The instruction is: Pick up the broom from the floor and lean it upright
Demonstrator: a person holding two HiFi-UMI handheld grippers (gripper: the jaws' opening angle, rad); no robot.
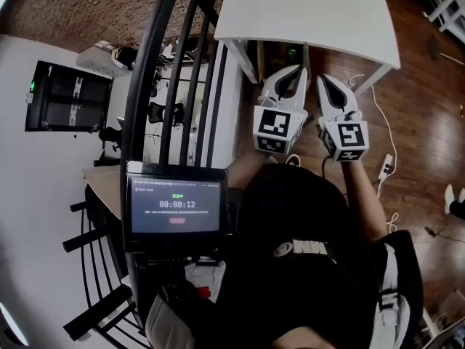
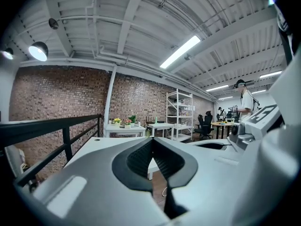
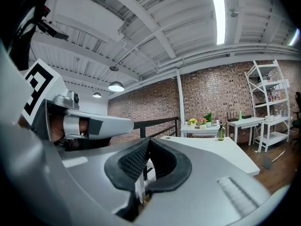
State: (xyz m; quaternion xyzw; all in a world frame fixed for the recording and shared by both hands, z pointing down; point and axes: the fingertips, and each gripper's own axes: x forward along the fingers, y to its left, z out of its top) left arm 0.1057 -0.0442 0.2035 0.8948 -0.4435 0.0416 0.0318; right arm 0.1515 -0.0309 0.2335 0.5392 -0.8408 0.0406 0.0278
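Left gripper (image 1: 296, 70) and right gripper (image 1: 325, 79) (side by side) at white table's (image 1: 312, 17) near edge. Both jaws closed, empty. 1 bottle (image 3: 221, 133), probably green glass, on table. Black railing (image 1: 178, 71) left of table.

The left gripper (image 1: 296, 71) and the right gripper (image 1: 325, 81) are white with black pads inside. Each has a cube with black-and-white squares on it. The table (image 1: 305, 13) is white. The floor (image 1: 421, 122) is dark brown wood. The railing (image 2: 47, 125) is black. The wall (image 2: 56, 93) is red-brown brick. The person's shirt (image 1: 305, 217) is black.
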